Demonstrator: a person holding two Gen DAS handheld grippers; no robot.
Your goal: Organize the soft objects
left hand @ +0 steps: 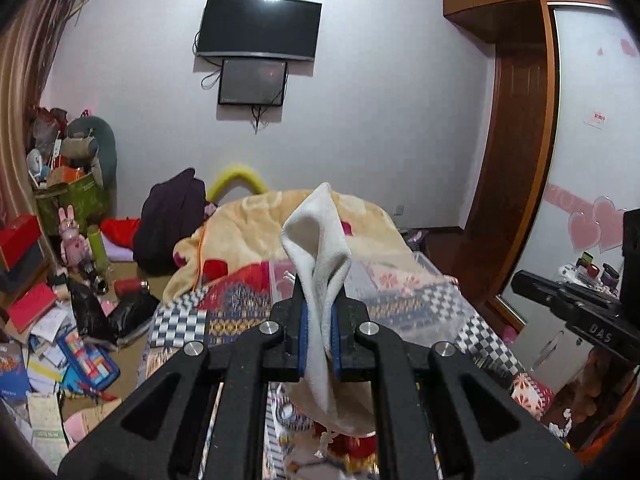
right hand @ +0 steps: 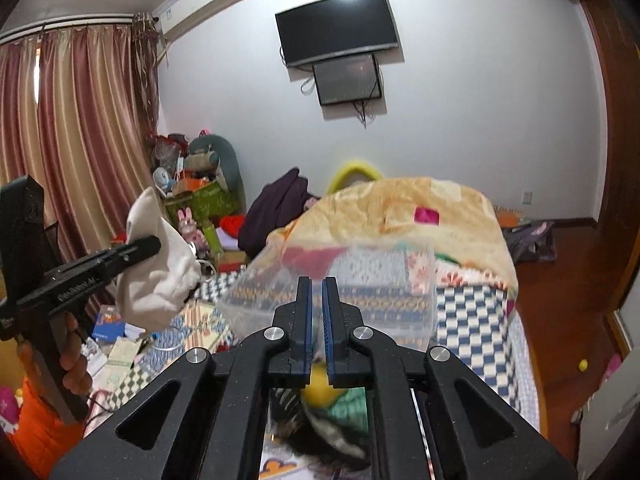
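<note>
My left gripper (left hand: 319, 300) is shut on a white soft cloth item (left hand: 318, 240), held up above the bed. The cloth sticks up past the fingertips and hangs down below them. In the right wrist view the same cloth (right hand: 160, 272) hangs from the left gripper (right hand: 154, 245) at the left. My right gripper (right hand: 317, 284) has its jaws nearly closed with a thin gap and nothing between them. It points at a clear plastic bin (right hand: 340, 288) that stands on the patterned bedspread (right hand: 472, 308). A yellow soft item (right hand: 318, 390) lies below the right gripper.
A beige blanket (right hand: 400, 208) is heaped at the far end of the bed. A dark garment (left hand: 172, 224) and a yellow ring cushion (left hand: 236, 178) lie behind it. Books, boxes and toys litter the floor at the left (left hand: 60, 340). A wooden wardrobe (left hand: 516, 152) stands at the right.
</note>
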